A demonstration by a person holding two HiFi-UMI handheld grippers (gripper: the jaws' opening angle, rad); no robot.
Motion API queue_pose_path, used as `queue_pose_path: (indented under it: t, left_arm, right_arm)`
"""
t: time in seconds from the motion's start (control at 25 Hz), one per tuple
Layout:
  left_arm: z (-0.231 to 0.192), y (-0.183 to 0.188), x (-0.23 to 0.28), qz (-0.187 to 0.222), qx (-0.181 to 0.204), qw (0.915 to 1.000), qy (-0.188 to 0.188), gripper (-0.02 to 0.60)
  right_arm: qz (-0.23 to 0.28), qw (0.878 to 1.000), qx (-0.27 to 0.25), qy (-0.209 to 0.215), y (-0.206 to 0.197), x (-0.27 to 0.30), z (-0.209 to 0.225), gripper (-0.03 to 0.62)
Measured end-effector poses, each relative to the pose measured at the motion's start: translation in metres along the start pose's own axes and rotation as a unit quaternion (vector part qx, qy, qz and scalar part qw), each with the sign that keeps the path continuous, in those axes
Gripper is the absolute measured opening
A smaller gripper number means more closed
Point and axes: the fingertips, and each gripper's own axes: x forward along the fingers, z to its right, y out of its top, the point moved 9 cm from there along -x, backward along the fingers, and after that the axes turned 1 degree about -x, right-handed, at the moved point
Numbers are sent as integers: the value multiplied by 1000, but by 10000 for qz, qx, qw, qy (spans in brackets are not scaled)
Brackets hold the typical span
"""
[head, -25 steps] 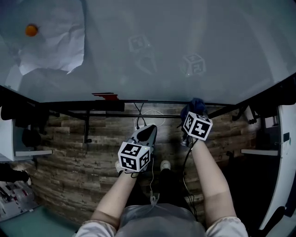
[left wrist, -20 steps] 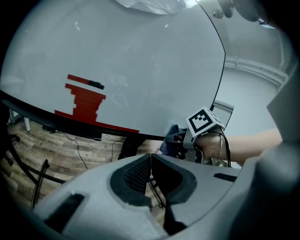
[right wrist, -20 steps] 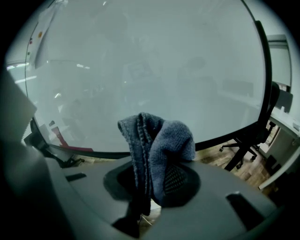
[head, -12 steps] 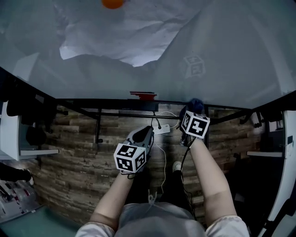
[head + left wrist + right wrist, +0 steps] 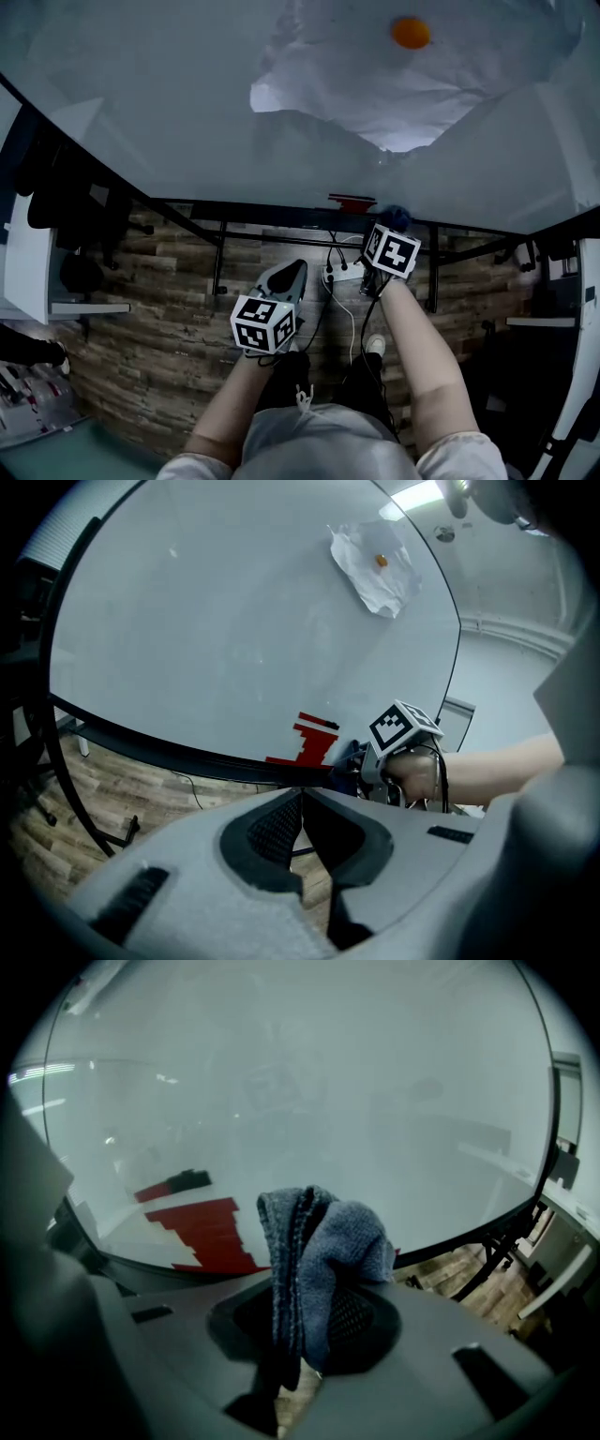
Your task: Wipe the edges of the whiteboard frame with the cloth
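The whiteboard [image 5: 187, 112] fills the upper head view, and its black bottom frame [image 5: 262, 214] runs across the middle. My right gripper [image 5: 391, 228] is shut on a blue-grey cloth [image 5: 396, 217], whose top lies at the frame's lower edge next to a red block [image 5: 352, 202]. In the right gripper view the folded cloth [image 5: 319, 1241] stands up between the jaws, in front of the frame [image 5: 459, 1235]. My left gripper [image 5: 291, 273] hangs lower, below the frame and apart from it. Its jaws [image 5: 302, 797] are shut, with nothing between them.
A crumpled white paper [image 5: 375, 84] is pinned to the board by an orange magnet [image 5: 411, 33]. The stand's black bars [image 5: 220, 258], a power strip [image 5: 342, 273] and cables sit over the wood floor. White shelving [image 5: 37, 272] stands at left, and more furniture at right.
The view and both grippers have shifted left along the board. The paper and red block slid rightward in view, and the cloth now sits next to the red block.
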Motion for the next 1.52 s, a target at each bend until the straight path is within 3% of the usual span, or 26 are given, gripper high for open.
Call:
queue_pose_path:
  t: [0.4,0.52,0.76,0.96,1.2,1.52]
  left_arm:
    - [-46,10,-42,105,-105,9998,145,20]
    - [-53,12,-48,134,-98,9998,102,20]
    - [-78,16,-67,219,-181,9994,184,20]
    - [-104,19,-89,295,-223,9986,372,20]
    - [-130,13,-108,388,-394,9961,689,20]
    - [-174,19,-141,537,-408,9916,1101,20]
  right_arm:
    - [-74,9958,-904,-107,4,-5,-62,84]
    - [-139,9955,-935,-77,4,-2,-77,84]
    - [-325,9934,-1044,358,-3,2,-133,84]
    - [-283,9931,-1092,336,-7,7,-164,84]
    - [-452,9854,-1367,909,-16,7,-223,84]
    - [-349,9775,-1613,1316,-21,11,-293,84]
